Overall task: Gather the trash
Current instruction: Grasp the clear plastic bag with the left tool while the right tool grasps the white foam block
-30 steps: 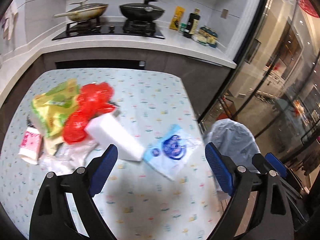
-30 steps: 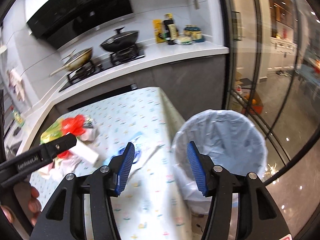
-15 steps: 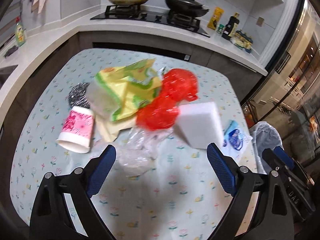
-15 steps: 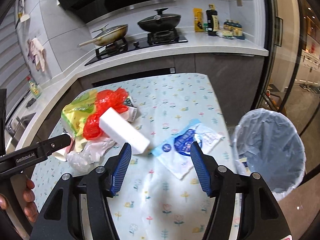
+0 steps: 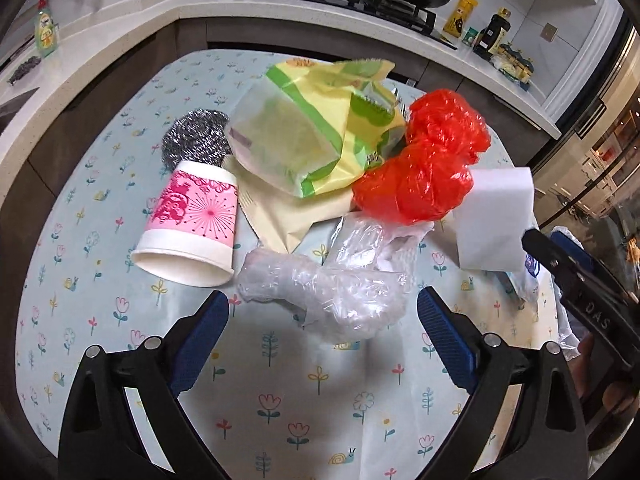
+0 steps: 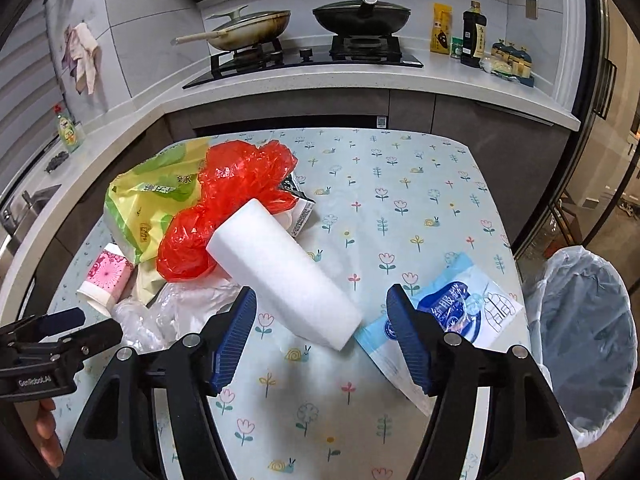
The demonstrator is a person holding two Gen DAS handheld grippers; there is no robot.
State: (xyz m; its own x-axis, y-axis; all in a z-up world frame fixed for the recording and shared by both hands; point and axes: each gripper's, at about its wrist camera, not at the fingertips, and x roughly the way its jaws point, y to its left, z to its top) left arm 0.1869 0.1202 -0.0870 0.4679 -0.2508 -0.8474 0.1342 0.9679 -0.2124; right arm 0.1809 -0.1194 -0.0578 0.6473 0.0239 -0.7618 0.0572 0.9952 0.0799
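Left wrist view, left to right. My left claw (image 5: 322, 314) hovers low over the flowered tabletop (image 5: 320, 392), its blue pads spread wide and holding nothing. Far left, a steel scourer (image 5: 196, 138) lies beside a pink paper cup (image 5: 188, 226) tipped on its side, mouth toward me. Next, a yellow-green snack bag (image 5: 316, 136) rests on a beige wrapper (image 5: 280, 216). In front of these, a crumpled clear plastic bag (image 5: 336, 284) sits between my left claw's pads, apart from both. To its right, a red plastic bag (image 5: 424, 164) touches a white foam block (image 5: 494, 220).

Right wrist view, left to right. The red plastic bag lies against the white foam block, whose near end points into the gap of my right claw (image 6: 322, 340). That claw is released, pads parted, gripping nothing. Just beyond its right pad, a blue-and-white wrapper (image 6: 460, 312) lies flat near the tabletop's right edge. Far right, beside the tabletop and lower, stands the trash bin (image 6: 588, 340), lined with a pale translucent bag. On the counter behind, two pans (image 6: 360, 12) stand on the hob.
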